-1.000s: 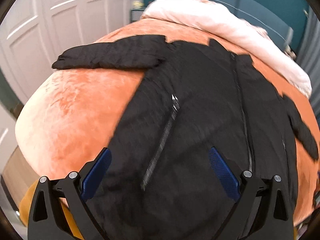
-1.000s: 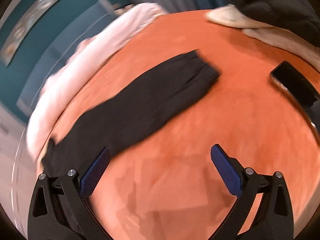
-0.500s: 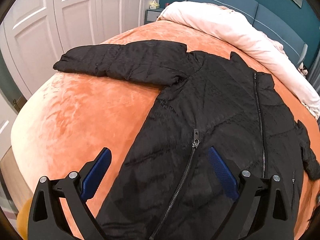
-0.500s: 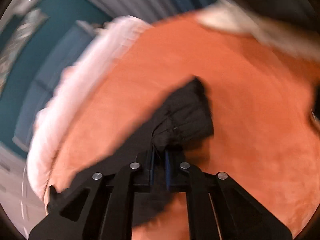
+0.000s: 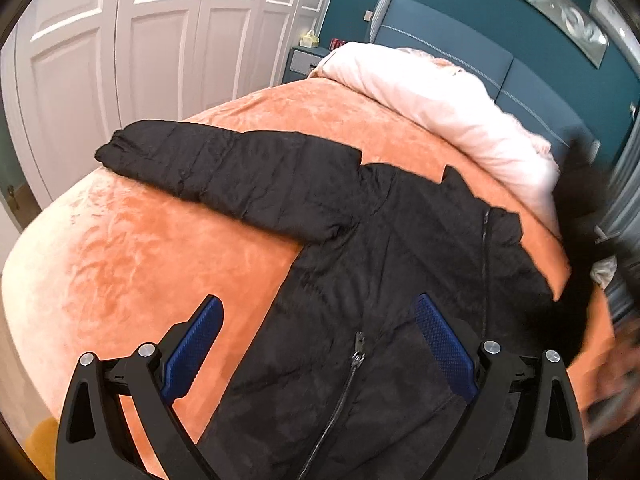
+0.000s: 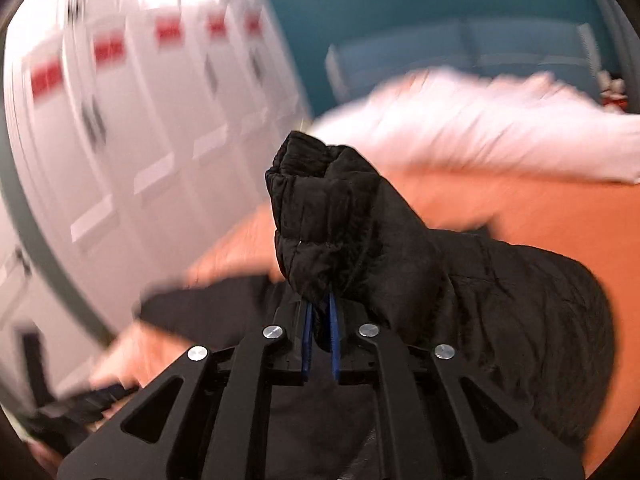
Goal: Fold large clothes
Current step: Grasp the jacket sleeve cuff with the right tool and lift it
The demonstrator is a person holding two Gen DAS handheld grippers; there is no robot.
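A black puffer jacket (image 5: 400,260) lies spread front-up on the orange bed cover (image 5: 120,260), its zipper pull (image 5: 359,350) between my left fingers. One sleeve (image 5: 224,168) stretches flat to the left. My left gripper (image 5: 316,300) hovers open above the jacket's lower front, holding nothing. My right gripper (image 6: 320,312) grips the other sleeve's cuff (image 6: 320,200) between its blue pads; the jaws are opening slightly with the cuff still pinched. That sleeve is raised off the bed and shows as a dark blur (image 5: 576,216) in the left wrist view.
A rolled white duvet (image 5: 440,100) lies along the blue headboard (image 5: 460,40). White wardrobe doors (image 5: 120,40) stand left of the bed, with a small nightstand (image 5: 300,60) in the corner. The bed's edge drops off at lower left.
The right gripper closed on the sleeve cuff, lifted it from the bed and swung it over the jacket. The left gripper drew back and up, staying open.
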